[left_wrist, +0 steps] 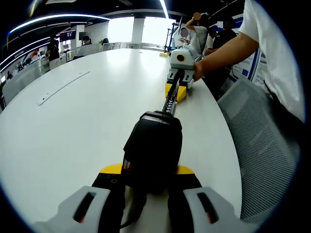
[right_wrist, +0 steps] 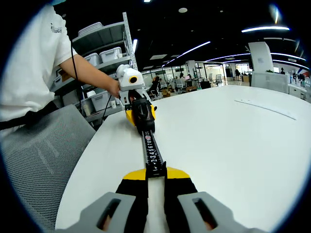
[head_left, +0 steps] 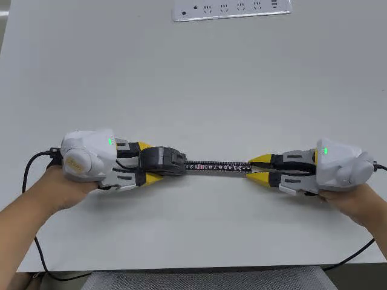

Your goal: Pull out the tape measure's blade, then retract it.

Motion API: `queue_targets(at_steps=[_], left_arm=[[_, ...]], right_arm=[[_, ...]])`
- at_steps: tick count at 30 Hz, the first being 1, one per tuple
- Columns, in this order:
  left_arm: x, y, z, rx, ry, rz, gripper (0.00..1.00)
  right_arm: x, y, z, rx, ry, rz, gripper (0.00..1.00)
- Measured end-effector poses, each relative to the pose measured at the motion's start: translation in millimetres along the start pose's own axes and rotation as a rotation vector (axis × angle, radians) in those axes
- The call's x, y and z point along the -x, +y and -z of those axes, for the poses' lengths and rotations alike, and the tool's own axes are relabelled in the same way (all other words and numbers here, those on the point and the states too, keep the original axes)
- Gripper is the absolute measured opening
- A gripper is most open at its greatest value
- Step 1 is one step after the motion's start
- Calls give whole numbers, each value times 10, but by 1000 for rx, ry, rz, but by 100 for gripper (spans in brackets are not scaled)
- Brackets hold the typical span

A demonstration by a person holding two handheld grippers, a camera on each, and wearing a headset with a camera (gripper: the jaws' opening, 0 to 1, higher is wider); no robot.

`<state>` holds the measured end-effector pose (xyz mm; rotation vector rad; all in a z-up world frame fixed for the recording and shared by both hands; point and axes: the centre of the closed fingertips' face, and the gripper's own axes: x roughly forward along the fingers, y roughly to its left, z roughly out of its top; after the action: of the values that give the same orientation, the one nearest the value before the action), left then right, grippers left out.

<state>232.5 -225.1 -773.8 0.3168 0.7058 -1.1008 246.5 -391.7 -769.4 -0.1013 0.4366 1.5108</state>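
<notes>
At the bottom edge of the head view a grey mesh chair [head_left: 205, 279] shows just under the near rim of the white bench [head_left: 193, 78]. Above it, at lower left and lower right, the left hand [head_left: 54, 187] and right hand [head_left: 357, 202] each hold a gripper low over the bench, and the two point at each other. At centre left the left claw [head_left: 148, 162] is clenched on the black tape case [head_left: 164, 161], one yellow tip on either side of it. In the left gripper view the case sits between the jaws at lower centre. The blade [head_left: 217, 165] runs straight right from the case across the middle of the frame, its numbers facing up. I cannot tell whether it touches the bench. At centre right the right claw [head_left: 259, 169] is clamped on the blade's end. In the right gripper view the blade rises from the closed jaws at bottom centre to the case. Farthest off, a white power strip [head_left: 231, 9] lies at the top edge, right of centre.
</notes>
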Motion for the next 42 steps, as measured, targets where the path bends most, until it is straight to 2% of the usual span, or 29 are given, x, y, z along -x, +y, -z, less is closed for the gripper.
queue_targets(at_steps=[18, 42], left_arm=[[-11, -1, 5, -7, 10, 0, 30], [-9, -10, 4, -6, 16, 0, 30]], right_arm=[[201, -47, 112, -15, 6, 20, 8], [420, -63, 160, -30, 6, 38, 8]])
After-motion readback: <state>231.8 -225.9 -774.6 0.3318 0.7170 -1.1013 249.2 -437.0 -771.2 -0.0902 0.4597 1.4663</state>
